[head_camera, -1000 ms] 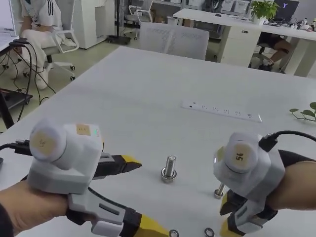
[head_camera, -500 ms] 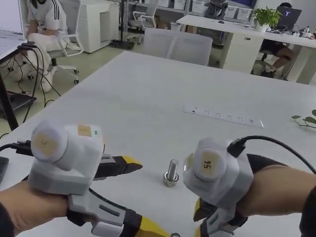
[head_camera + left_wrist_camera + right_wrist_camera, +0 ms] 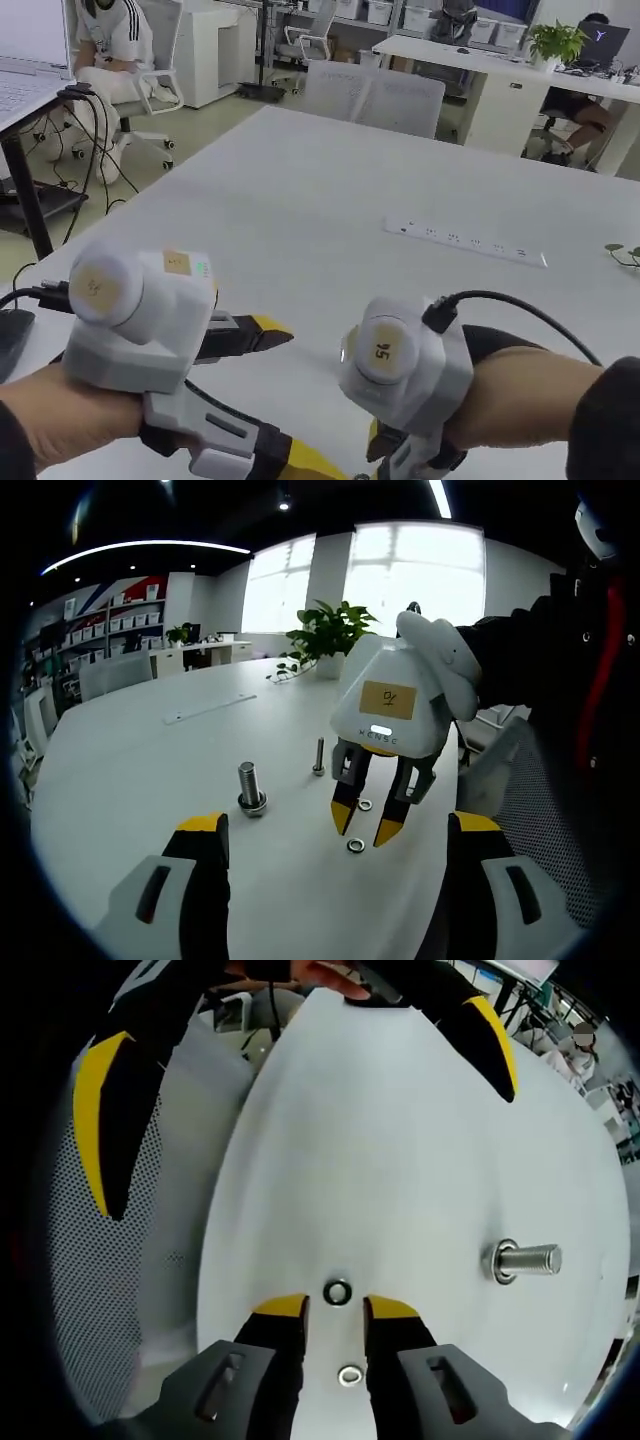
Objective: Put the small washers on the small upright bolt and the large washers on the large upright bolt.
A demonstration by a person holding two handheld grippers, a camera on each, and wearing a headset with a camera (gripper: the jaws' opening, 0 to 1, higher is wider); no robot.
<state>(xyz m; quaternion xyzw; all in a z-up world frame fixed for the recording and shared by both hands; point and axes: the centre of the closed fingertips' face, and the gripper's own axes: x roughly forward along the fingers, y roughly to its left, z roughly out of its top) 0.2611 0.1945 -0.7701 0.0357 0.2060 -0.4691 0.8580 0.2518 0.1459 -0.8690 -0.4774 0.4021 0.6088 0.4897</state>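
Right hand-held gripper (image 3: pixel 335 1308) (sticker "56") slightly parted, tips flanking a washer (image 3: pixel 338 1291) on table (image 3: pixel 400 1160); left hand-held gripper (image 3: pixel 285 400) spread wide.

My right gripper (image 3: pixel 364 827) has swung left and nearer, its parted jaws now over a washer (image 3: pixel 337 1292).
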